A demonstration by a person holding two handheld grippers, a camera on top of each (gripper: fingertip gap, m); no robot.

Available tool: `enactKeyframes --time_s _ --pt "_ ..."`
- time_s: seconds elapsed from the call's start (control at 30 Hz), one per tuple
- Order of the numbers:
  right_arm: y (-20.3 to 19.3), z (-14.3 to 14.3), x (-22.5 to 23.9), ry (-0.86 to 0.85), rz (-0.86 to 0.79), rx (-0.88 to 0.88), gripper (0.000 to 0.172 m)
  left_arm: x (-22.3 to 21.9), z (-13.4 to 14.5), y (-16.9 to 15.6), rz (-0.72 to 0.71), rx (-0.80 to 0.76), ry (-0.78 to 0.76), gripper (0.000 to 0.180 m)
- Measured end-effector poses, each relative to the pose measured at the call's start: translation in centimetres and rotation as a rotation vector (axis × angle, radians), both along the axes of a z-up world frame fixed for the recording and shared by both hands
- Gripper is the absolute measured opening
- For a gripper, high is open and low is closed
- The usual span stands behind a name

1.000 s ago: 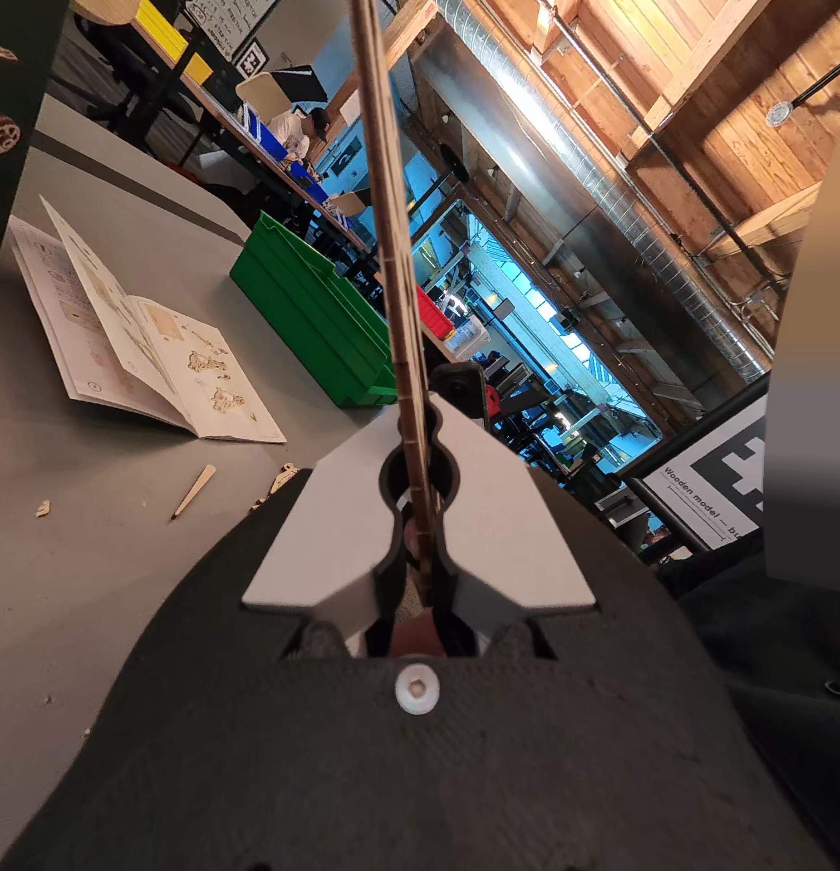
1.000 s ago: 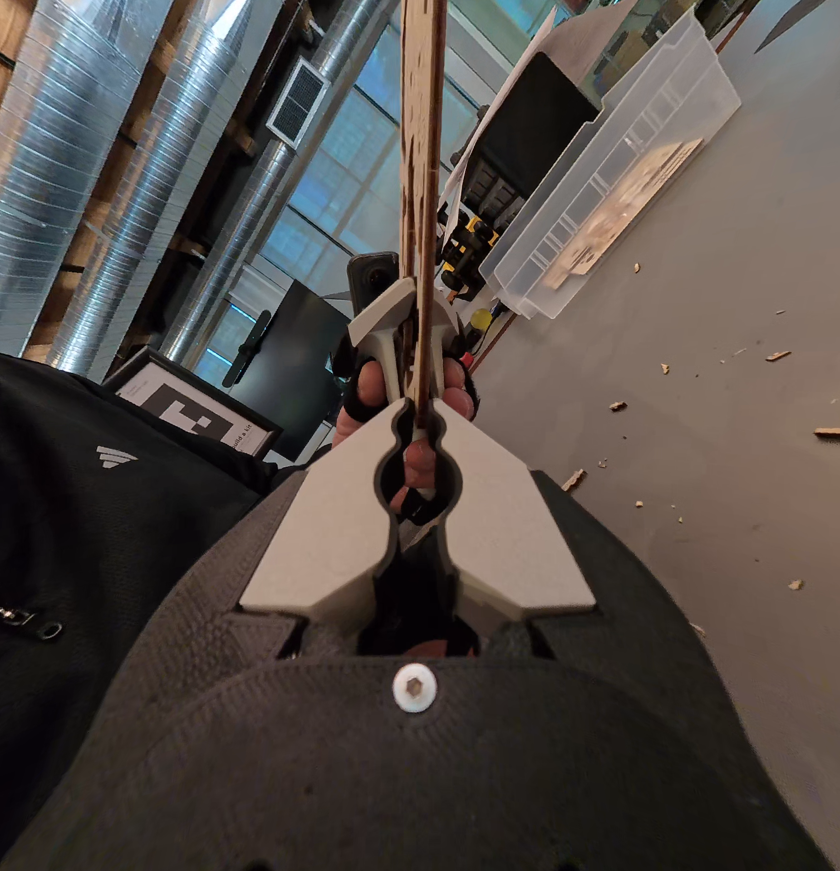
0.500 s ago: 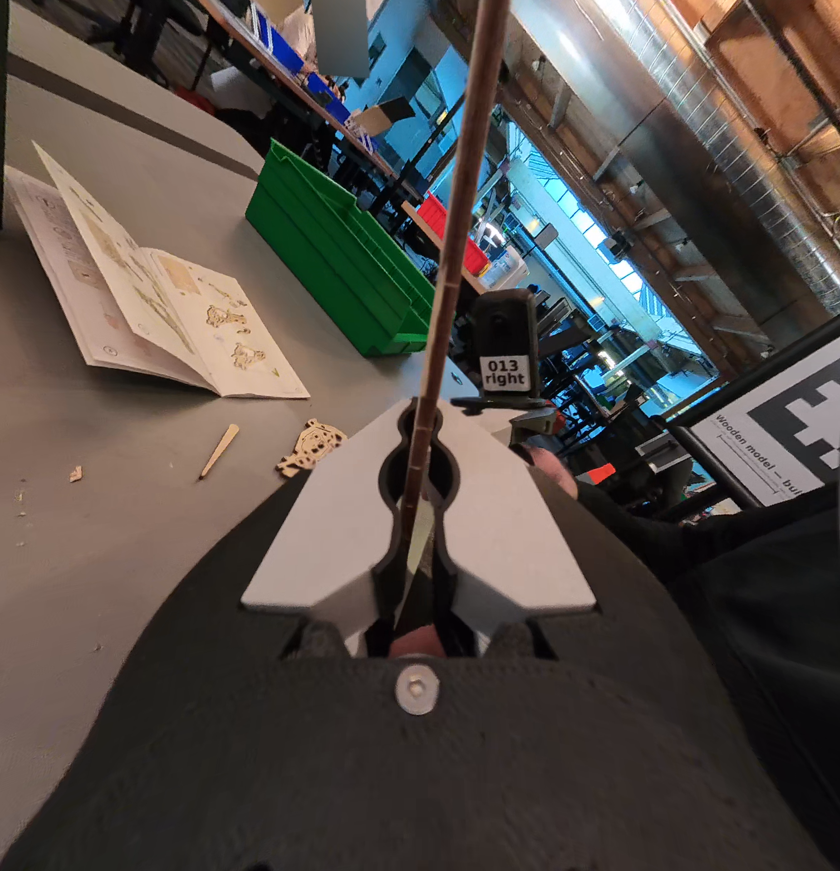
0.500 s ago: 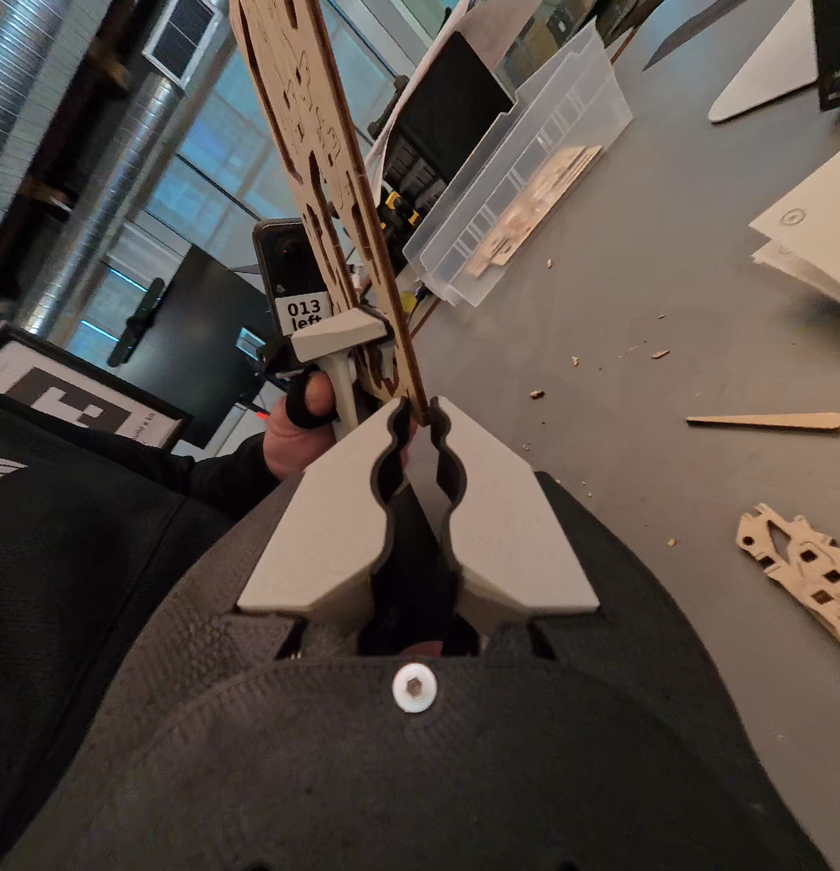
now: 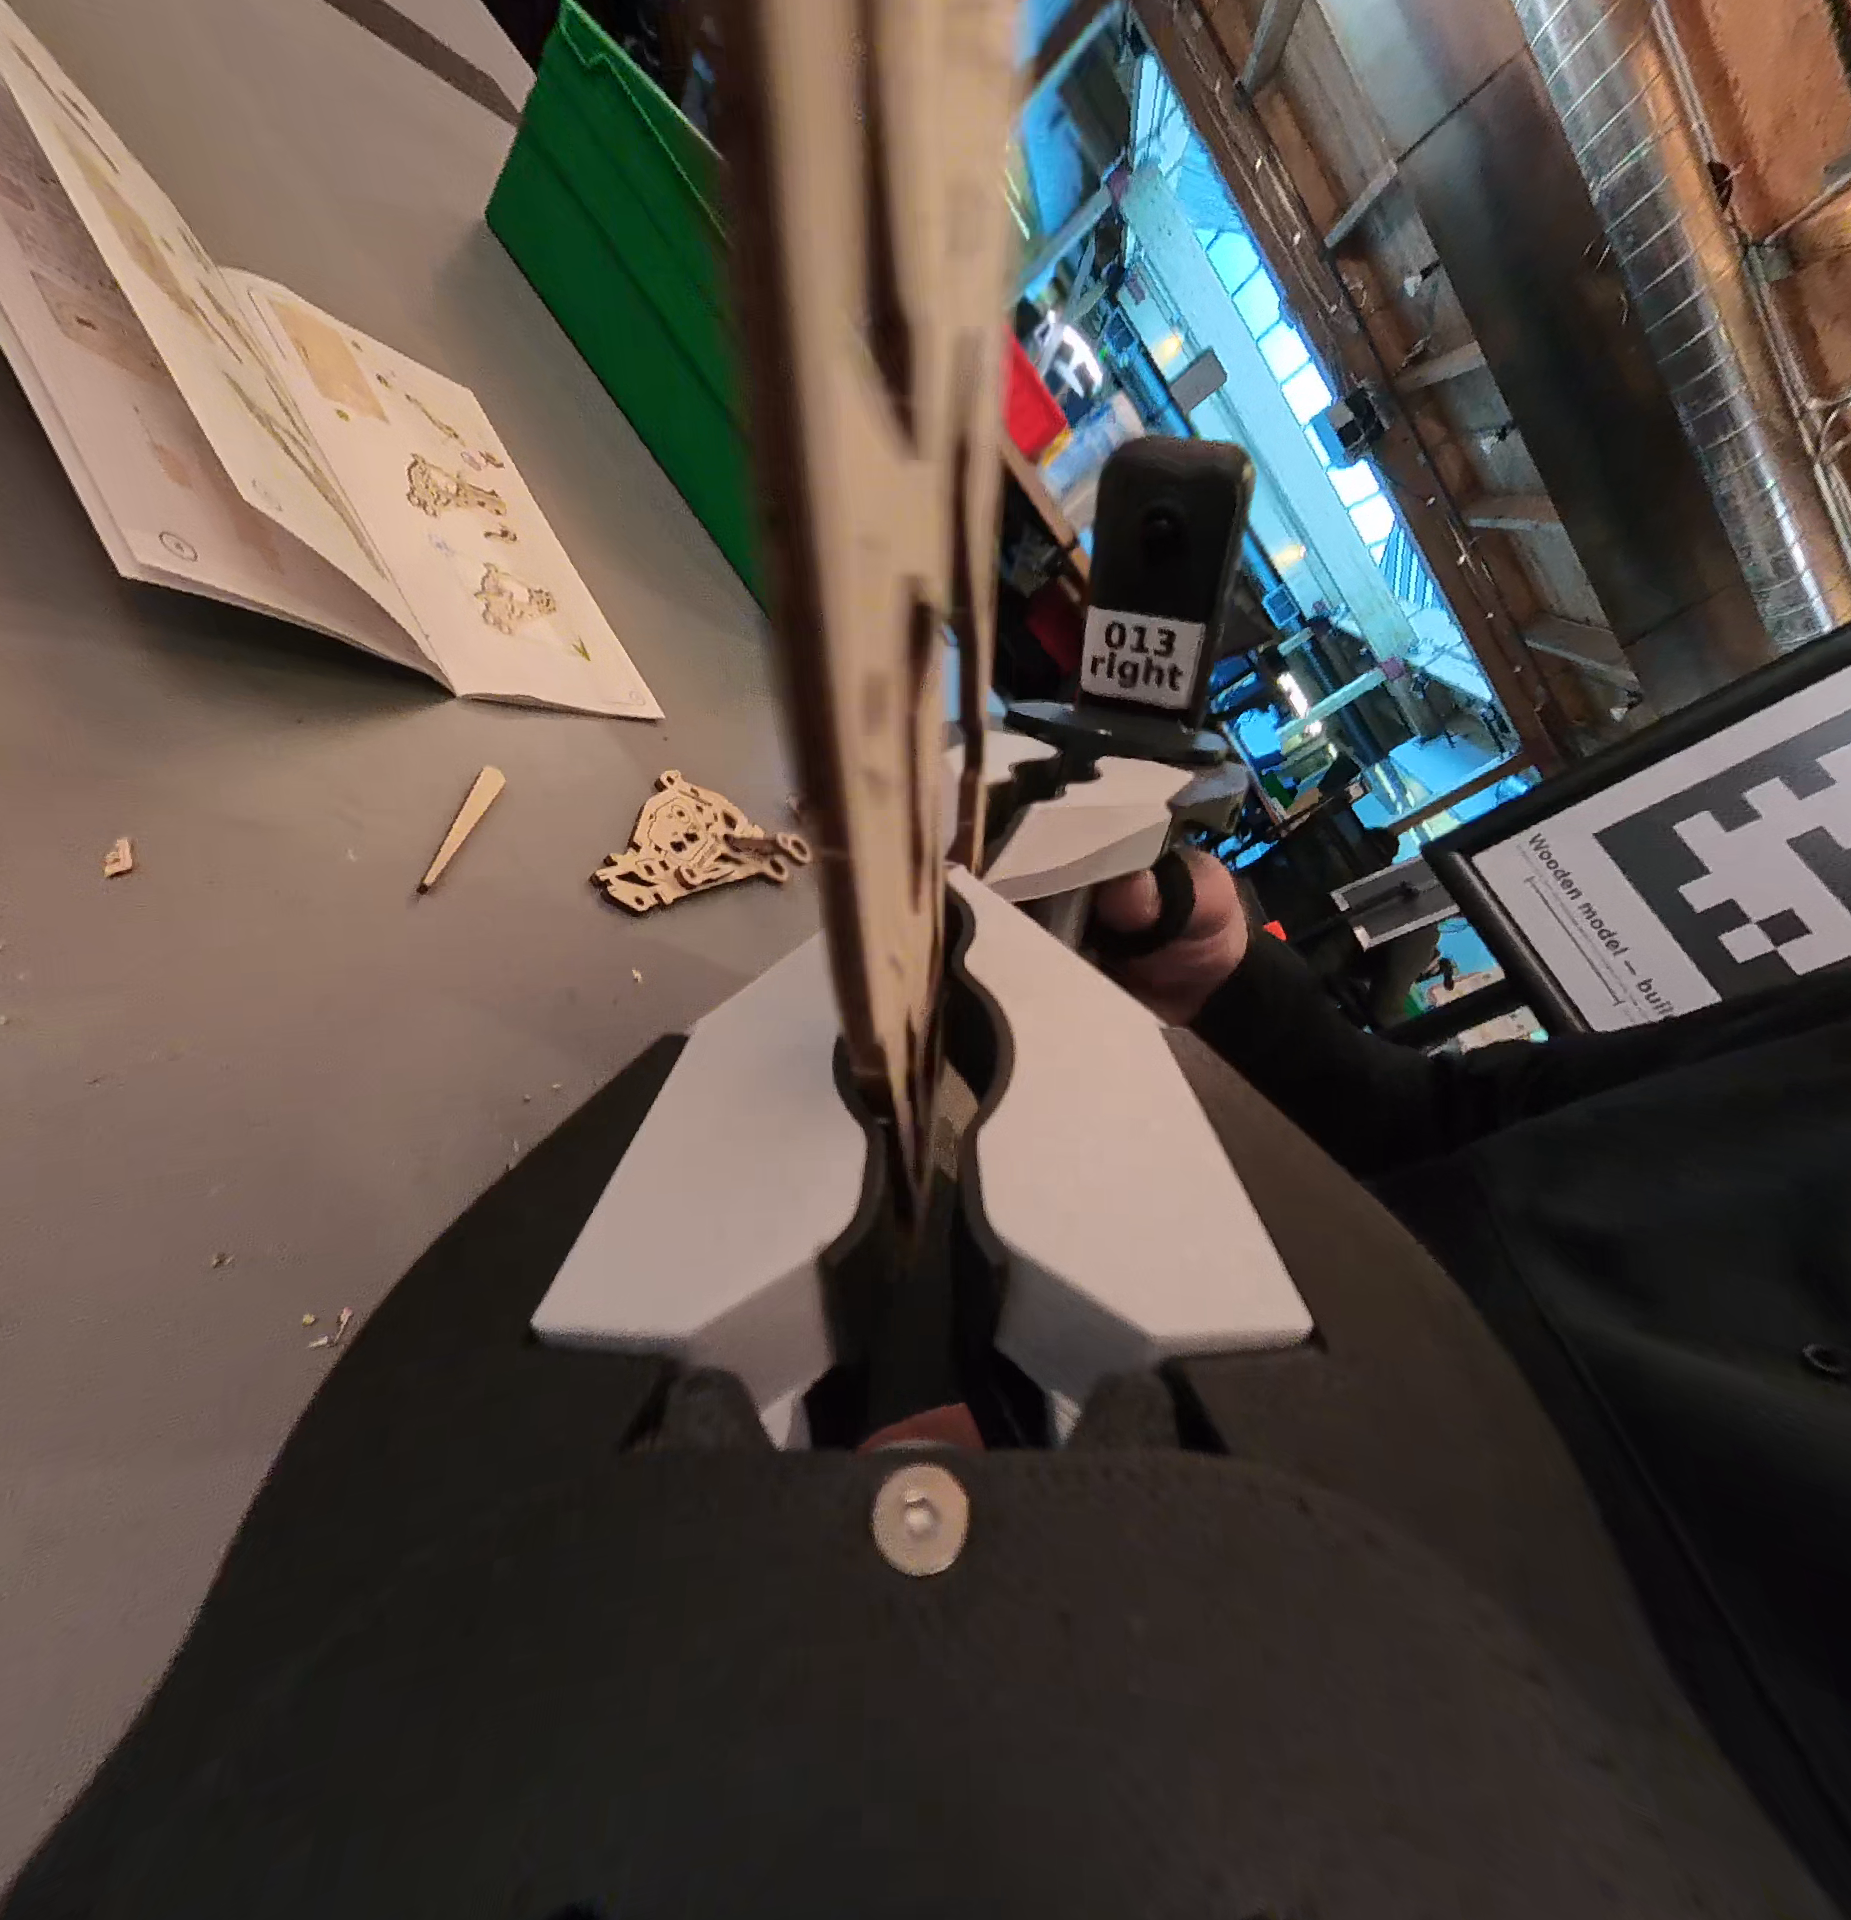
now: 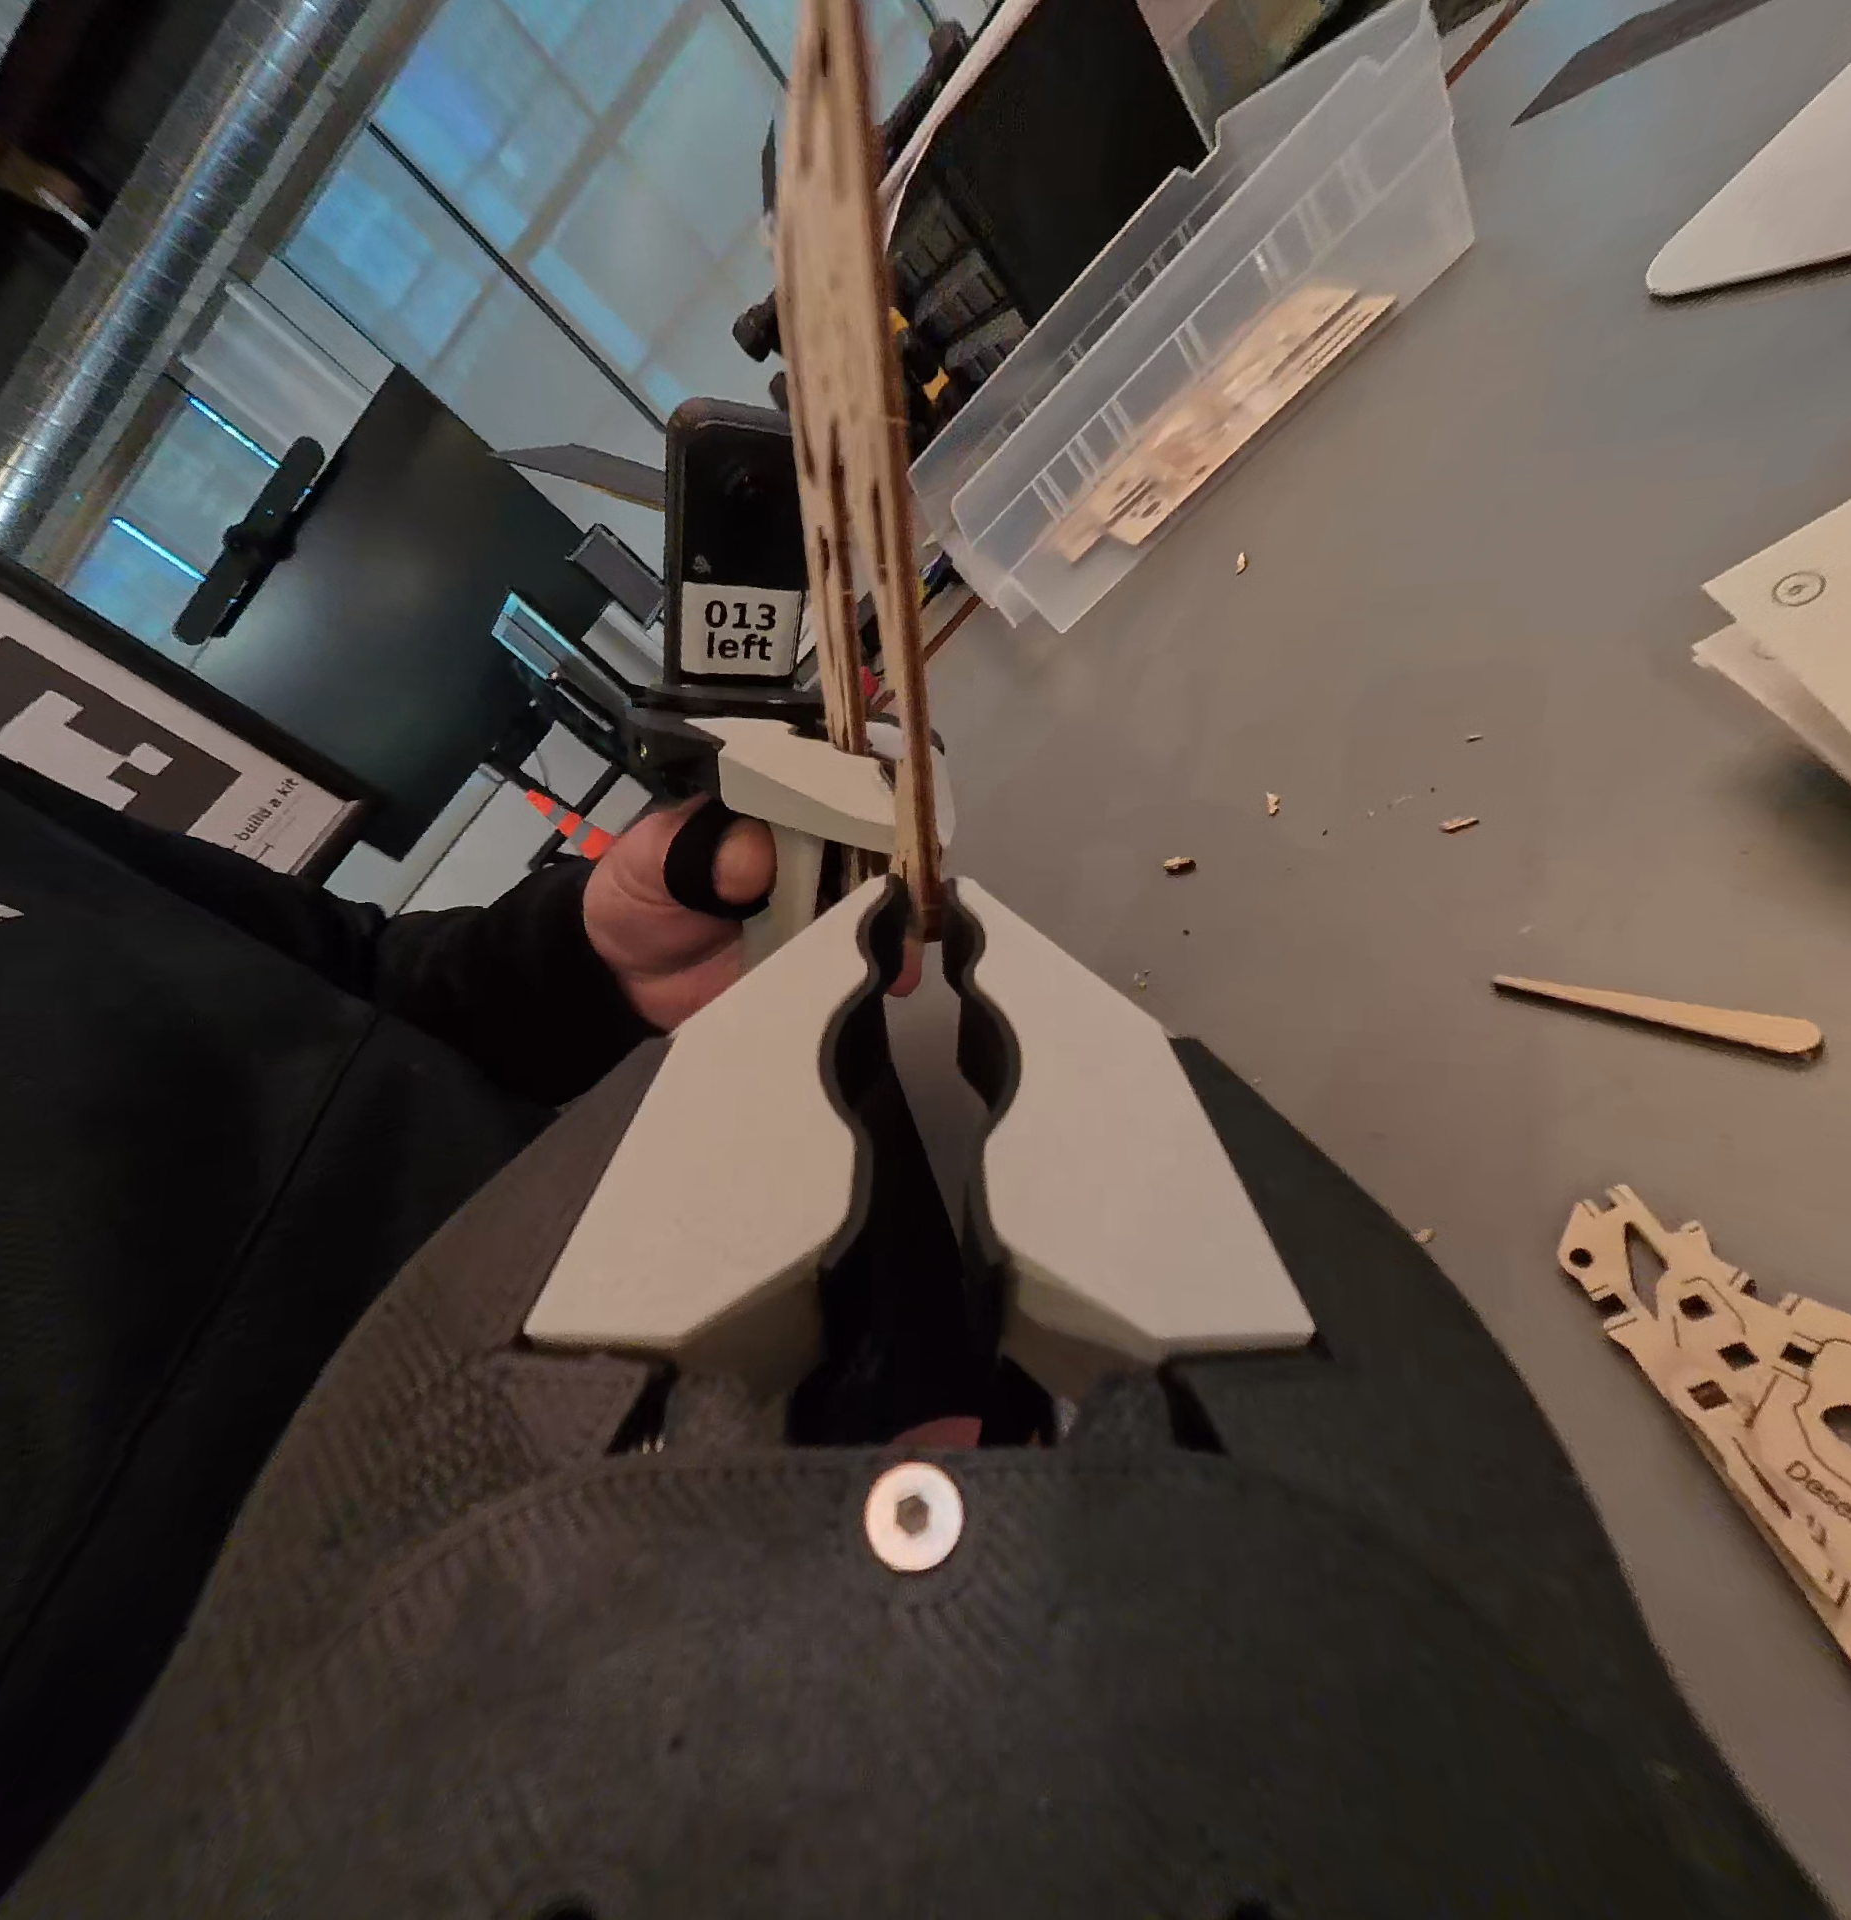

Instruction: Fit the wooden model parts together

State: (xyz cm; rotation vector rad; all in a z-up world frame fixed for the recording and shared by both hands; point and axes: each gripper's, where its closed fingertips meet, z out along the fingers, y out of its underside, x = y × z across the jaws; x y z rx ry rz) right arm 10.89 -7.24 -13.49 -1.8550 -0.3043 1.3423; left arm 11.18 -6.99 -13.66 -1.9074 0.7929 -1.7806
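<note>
Grey table [image 5: 225, 1039] beneath wooden ceiling beams [image 5: 1773, 208], silver ducts [image 6: 152, 270] and bright windows [image 6: 464, 239]

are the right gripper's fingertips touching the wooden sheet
Touching. The right wrist view shows the right gripper closed on the wooden sheet's bottom edge, both tips against it.

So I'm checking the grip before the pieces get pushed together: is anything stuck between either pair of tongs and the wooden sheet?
Nothing visible. The left tongs close straight on the wooden sheet, and the right tongs pinch its edge at their tips, with no scrap or finger between.
</note>
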Motion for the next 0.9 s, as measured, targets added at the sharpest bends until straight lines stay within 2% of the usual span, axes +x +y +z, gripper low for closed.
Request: enactKeyframes --time_s 0.1,0.37,0.83,0.9 --pt "-0.2 -0.2 -0.1 0.008 0.024 -0.016 0.006 -0.1 -0.3 -0.3 -0.035 -0.002 0.025 0.000" --pt "-0.4 -2.0 -0.4 -0.127 0.066 -0.036 0.004 -0.4 -1.7 -0.4 -0.055 -0.004 0.100 0.000" --pt "1.2 -4.0 0.2 -0.226 -0.079 -0.032 0.007 -0.4 -3.1 0.7 0.071 0.073 0.166 0.000" --pt "1.7 -4.9 0.9 -0.323 -0.123 -0.004 0.003 0.5 -2.7 -0.7 0.040 0.117 0.169 0.000"
